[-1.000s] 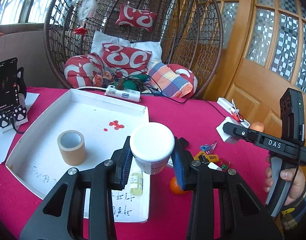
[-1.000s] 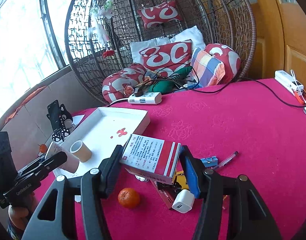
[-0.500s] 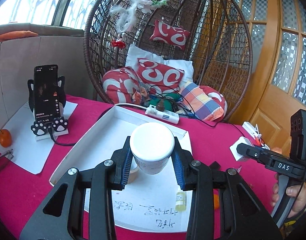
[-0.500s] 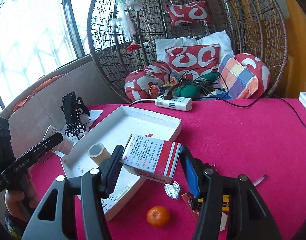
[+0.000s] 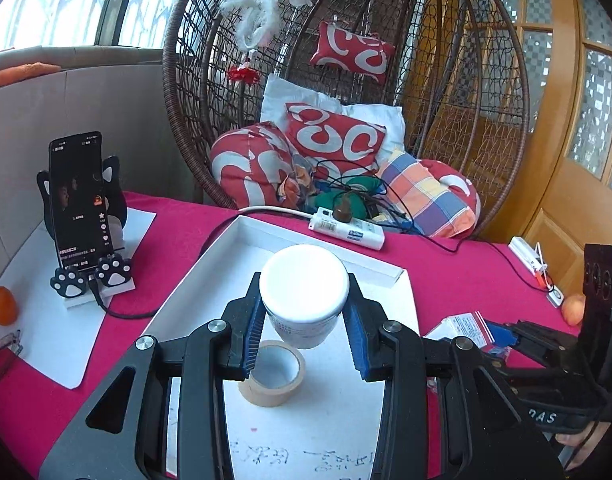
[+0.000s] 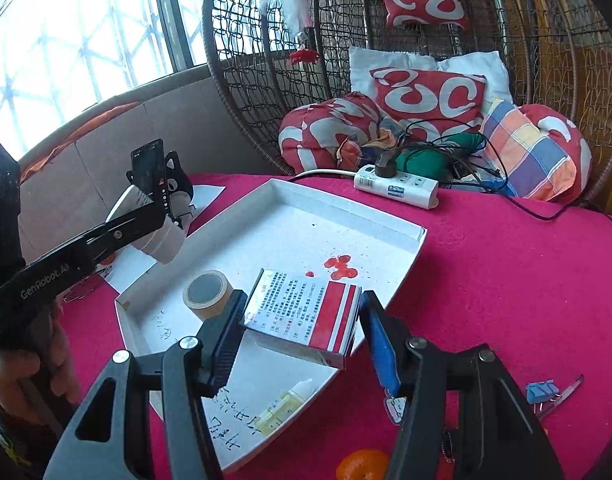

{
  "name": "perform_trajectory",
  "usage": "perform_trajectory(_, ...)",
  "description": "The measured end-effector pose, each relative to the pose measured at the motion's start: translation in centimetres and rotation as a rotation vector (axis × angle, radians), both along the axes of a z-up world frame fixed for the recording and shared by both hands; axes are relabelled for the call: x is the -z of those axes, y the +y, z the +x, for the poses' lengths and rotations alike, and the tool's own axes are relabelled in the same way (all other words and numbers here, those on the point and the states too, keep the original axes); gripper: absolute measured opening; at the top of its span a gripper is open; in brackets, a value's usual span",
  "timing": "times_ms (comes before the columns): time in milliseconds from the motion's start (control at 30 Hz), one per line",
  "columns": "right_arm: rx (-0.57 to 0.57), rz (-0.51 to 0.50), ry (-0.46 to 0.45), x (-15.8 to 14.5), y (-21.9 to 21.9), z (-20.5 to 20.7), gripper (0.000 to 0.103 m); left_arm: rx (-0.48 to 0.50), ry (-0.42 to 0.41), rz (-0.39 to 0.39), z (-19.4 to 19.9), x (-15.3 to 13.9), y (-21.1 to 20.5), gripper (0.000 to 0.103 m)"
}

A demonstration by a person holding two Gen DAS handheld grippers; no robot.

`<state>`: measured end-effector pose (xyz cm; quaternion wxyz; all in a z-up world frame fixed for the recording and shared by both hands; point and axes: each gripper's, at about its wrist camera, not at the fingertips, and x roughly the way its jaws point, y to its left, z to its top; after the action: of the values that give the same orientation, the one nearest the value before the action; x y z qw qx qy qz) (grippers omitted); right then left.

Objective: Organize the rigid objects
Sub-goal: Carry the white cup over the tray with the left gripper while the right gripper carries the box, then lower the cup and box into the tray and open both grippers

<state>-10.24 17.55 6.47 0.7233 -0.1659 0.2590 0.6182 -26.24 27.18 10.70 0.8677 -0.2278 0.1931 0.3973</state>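
My left gripper (image 5: 304, 328) is shut on a white jar (image 5: 304, 292) with a white lid, held above the white tray (image 5: 242, 236). The jar also shows in the right wrist view (image 6: 154, 236). My right gripper (image 6: 300, 328) is shut on a red and white box (image 6: 302, 316), held over the tray's right part (image 6: 417, 240). The box also shows in the left wrist view (image 5: 461, 324). A roll of tan tape (image 5: 272, 376) and a small yellow bottle (image 6: 284, 406) lie in the tray.
A phone on a cat-shaped stand (image 5: 80, 204) stands on white paper at the left, with an orange (image 5: 2, 306) near it. A power strip (image 6: 395, 190) lies behind the tray. An orange (image 6: 361, 464), a blue clip (image 6: 539, 392) and a pen lie on the red cloth.
Both grippers have moved left over the tray with their loads. The tape roll now sits just under the jar, and the box is above the tray instead of the red cloth.
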Motion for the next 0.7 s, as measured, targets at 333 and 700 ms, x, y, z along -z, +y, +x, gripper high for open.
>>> perform_trajectory(333, 0.013, -0.060, 0.029, 2.2, 4.0, -0.3, 0.057, -0.010, 0.097, -0.052, 3.8, 1.6, 5.3, 0.036)
perform_trajectory(700, 0.029, -0.110, 0.024, 4.3, 6.7, -0.9, 0.058, -0.032, 0.148, -0.088, 4.7, 3.1, 7.2, 0.036)
